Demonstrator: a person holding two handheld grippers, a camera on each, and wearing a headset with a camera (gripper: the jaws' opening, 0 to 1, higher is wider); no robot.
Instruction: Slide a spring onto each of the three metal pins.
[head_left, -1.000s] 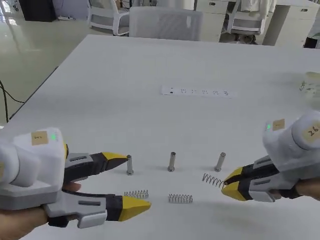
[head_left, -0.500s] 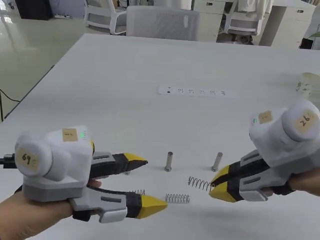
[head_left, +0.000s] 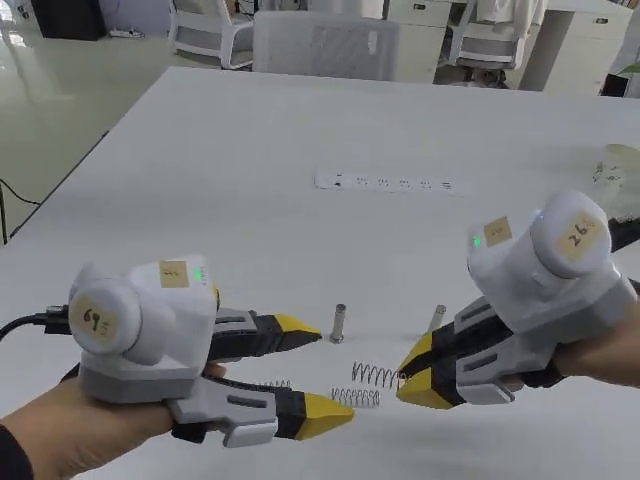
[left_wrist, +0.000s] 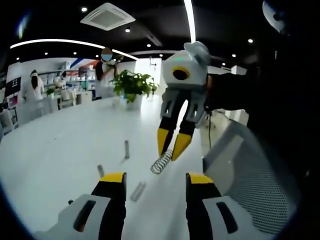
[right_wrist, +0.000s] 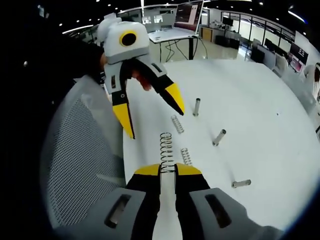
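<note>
While hovering over the white table, pinches one end of a coiled silver wire spring in the closed right claw, at 5 o'clock from a short grey metal pin. Holds the left claw gaping, empty, at 7 o'clock. Shows one loose spring flat at 6 o'clock, another seemingly half hidden behind the left claw.

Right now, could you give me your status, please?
Right gripper shut on spring. Left gripper open, empty. Three pins bare, two loose springs on table. Nothing blocking.
</note>
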